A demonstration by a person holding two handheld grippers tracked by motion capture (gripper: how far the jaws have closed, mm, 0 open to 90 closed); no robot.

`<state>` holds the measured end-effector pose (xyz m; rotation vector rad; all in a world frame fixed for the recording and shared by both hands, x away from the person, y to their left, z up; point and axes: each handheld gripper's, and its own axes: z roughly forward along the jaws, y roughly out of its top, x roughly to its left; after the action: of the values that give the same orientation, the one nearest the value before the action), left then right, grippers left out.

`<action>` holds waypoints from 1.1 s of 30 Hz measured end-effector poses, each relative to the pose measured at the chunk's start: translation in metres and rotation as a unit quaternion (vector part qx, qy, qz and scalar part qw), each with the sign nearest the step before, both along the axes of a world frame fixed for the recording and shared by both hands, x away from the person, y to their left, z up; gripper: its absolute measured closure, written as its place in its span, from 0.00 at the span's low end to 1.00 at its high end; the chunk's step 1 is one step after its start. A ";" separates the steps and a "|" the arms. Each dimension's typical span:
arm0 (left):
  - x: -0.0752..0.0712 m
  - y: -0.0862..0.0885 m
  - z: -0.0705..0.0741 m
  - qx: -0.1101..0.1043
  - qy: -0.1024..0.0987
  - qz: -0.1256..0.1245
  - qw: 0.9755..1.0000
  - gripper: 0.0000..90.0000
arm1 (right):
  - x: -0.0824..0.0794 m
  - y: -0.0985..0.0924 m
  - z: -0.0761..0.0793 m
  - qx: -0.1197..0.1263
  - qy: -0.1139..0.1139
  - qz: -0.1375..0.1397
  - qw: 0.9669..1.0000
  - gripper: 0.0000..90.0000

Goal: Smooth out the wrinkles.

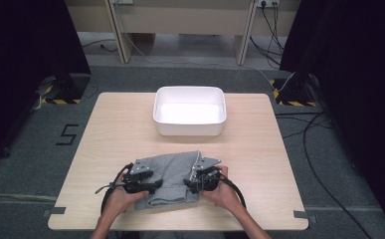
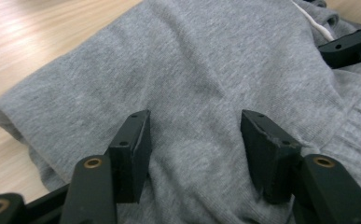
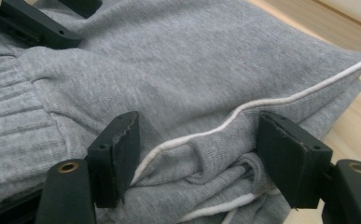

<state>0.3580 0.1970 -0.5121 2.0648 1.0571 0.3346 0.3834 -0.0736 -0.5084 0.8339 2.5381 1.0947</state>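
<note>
Both grippers gape over grey garment on wooden table, grey floor around.

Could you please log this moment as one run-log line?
left gripper: open over grey garment | right gripper: open at its white-piped edge | white bin: empty
</note>
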 end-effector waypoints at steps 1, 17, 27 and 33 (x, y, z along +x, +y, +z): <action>0.001 0.003 0.000 -0.001 0.000 0.003 1.000 0.48 | 0.002 0.003 0.000 -0.001 -0.002 0.002 1.000 0.35; 0.002 0.030 0.002 0.028 0.003 0.042 0.999 0.48 | 0.005 0.002 0.028 0.040 -0.002 -0.004 0.999 0.35; 0.005 0.064 0.004 0.041 0.010 0.092 0.995 0.48 | 0.004 -0.030 0.017 0.011 0.005 -0.034 0.999 0.35; 0.002 0.070 0.010 0.030 0.012 0.113 0.993 0.41 | 0.005 -0.031 0.015 0.009 0.010 -0.037 0.999 0.35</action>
<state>0.3597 0.2671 -0.5023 2.0089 1.3133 0.4601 0.3888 -0.1049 -0.4934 0.9412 2.4960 1.0931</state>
